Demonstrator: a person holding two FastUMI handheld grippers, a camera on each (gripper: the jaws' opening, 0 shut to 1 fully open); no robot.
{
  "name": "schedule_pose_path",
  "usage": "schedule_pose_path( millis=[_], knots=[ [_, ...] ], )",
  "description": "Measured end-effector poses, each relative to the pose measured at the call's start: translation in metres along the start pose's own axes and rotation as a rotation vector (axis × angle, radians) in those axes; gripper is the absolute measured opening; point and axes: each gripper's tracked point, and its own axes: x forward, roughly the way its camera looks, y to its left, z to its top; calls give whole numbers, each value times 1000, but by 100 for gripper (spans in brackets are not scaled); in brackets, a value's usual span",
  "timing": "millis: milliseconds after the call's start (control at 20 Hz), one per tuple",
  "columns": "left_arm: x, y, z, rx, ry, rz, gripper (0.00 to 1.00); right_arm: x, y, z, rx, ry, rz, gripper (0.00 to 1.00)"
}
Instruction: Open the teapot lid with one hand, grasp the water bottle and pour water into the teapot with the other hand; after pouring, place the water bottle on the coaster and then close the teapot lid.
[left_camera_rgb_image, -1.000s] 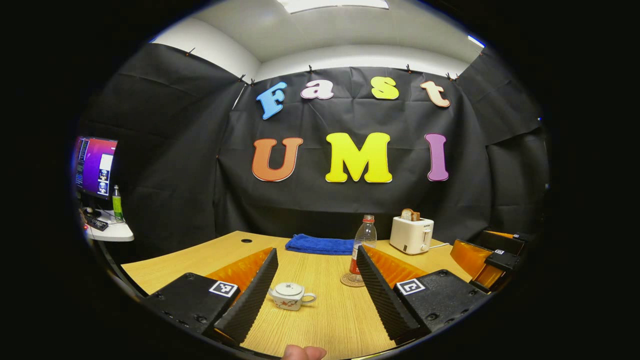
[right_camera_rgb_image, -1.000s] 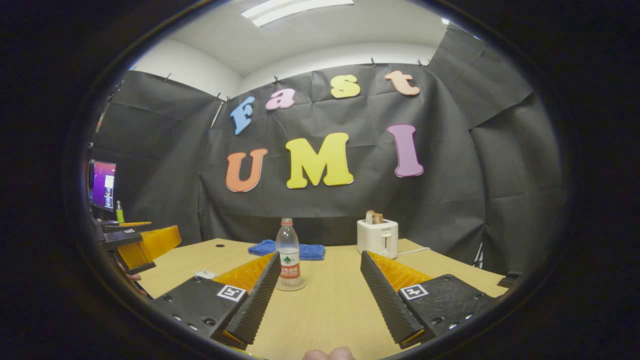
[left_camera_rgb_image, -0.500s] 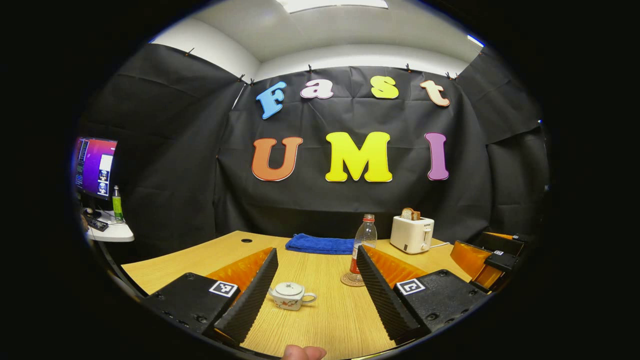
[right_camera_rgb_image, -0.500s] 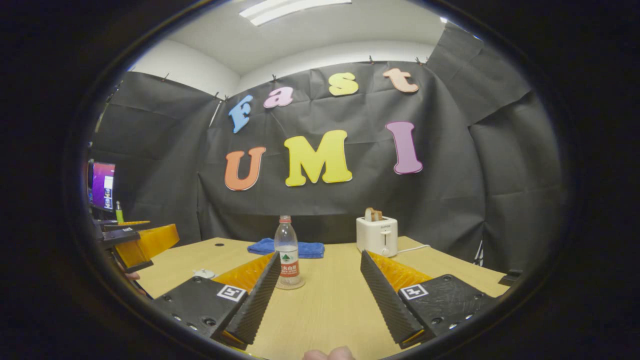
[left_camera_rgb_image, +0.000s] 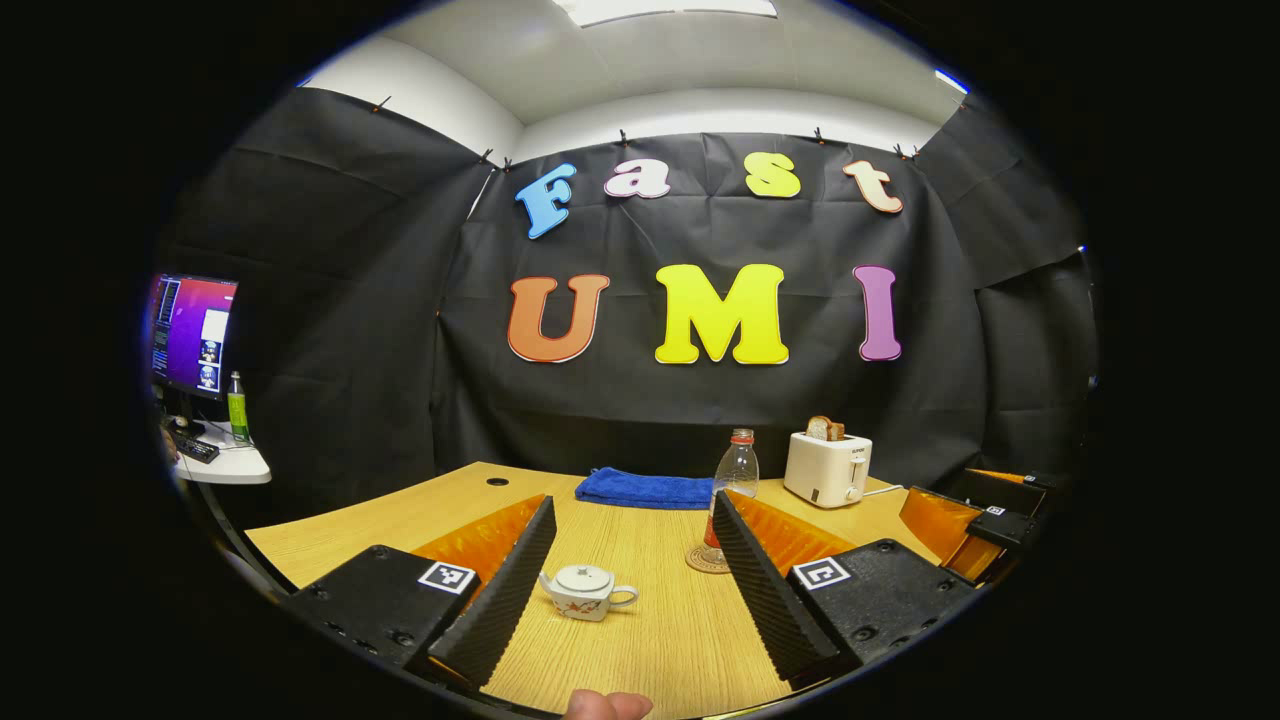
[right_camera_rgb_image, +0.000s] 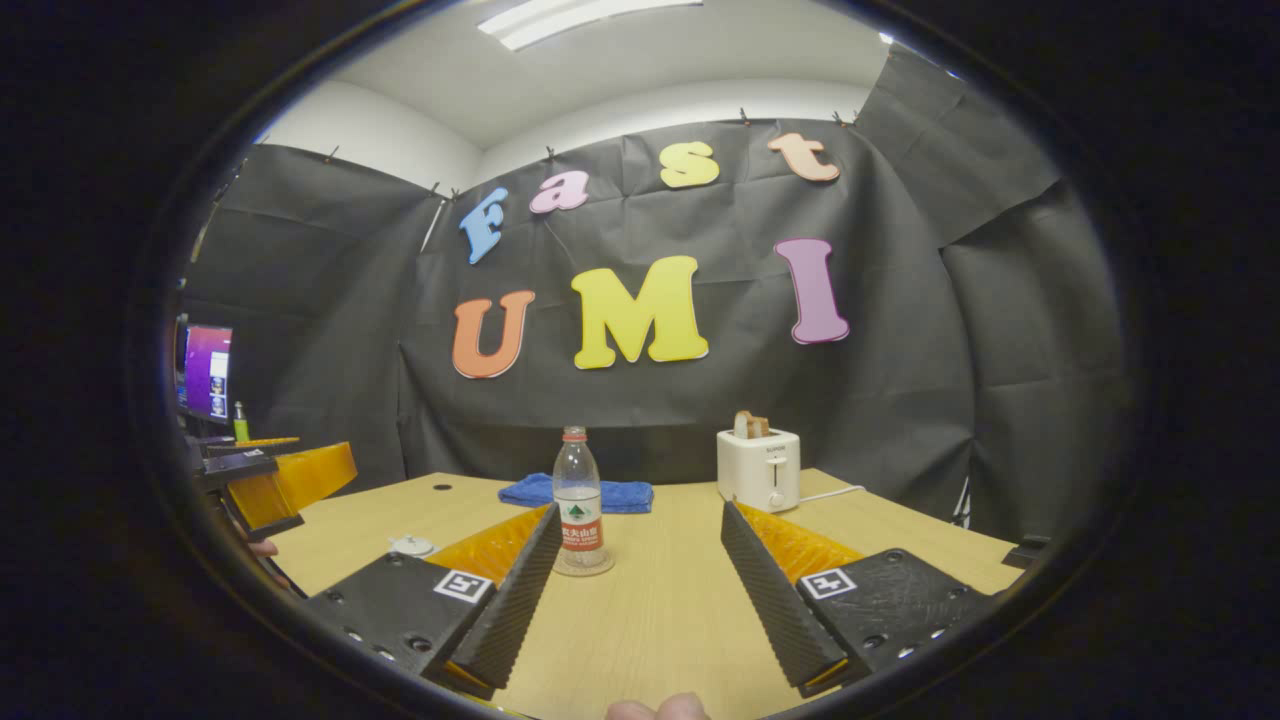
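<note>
A small white teapot (left_camera_rgb_image: 585, 592) with its lid on sits on the wooden table, just ahead of my left gripper (left_camera_rgb_image: 635, 570), which is open and apart from it. A clear water bottle (left_camera_rgb_image: 733, 475) with a red label stands upright on a round coaster (left_camera_rgb_image: 705, 561). In the right gripper view the water bottle (right_camera_rgb_image: 578, 503) stands ahead and slightly left of my right gripper (right_camera_rgb_image: 640, 570), also open and holding nothing. The teapot's lid (right_camera_rgb_image: 411, 546) peeks out at the left there. The other gripper (right_camera_rgb_image: 285, 482) shows at the far left.
A blue folded cloth (left_camera_rgb_image: 645, 488) lies at the back of the table (left_camera_rgb_image: 640, 640). A white toaster (left_camera_rgb_image: 826, 468) with bread stands at the back right. A monitor (left_camera_rgb_image: 190, 335) and a green bottle (left_camera_rgb_image: 236, 407) sit on a side desk at left.
Both views have shifted only slightly; the right gripper view has drifted a little, so the bottle sits a touch higher and more to the right. Nothing was gripped or moved.
</note>
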Motion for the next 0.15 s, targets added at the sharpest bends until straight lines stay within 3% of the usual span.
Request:
schedule_pose_path(
  millis=[150],
  knots=[
    [2,0,0,0,2,1,99,1,1,1,0,-1,1,96]
  ],
)
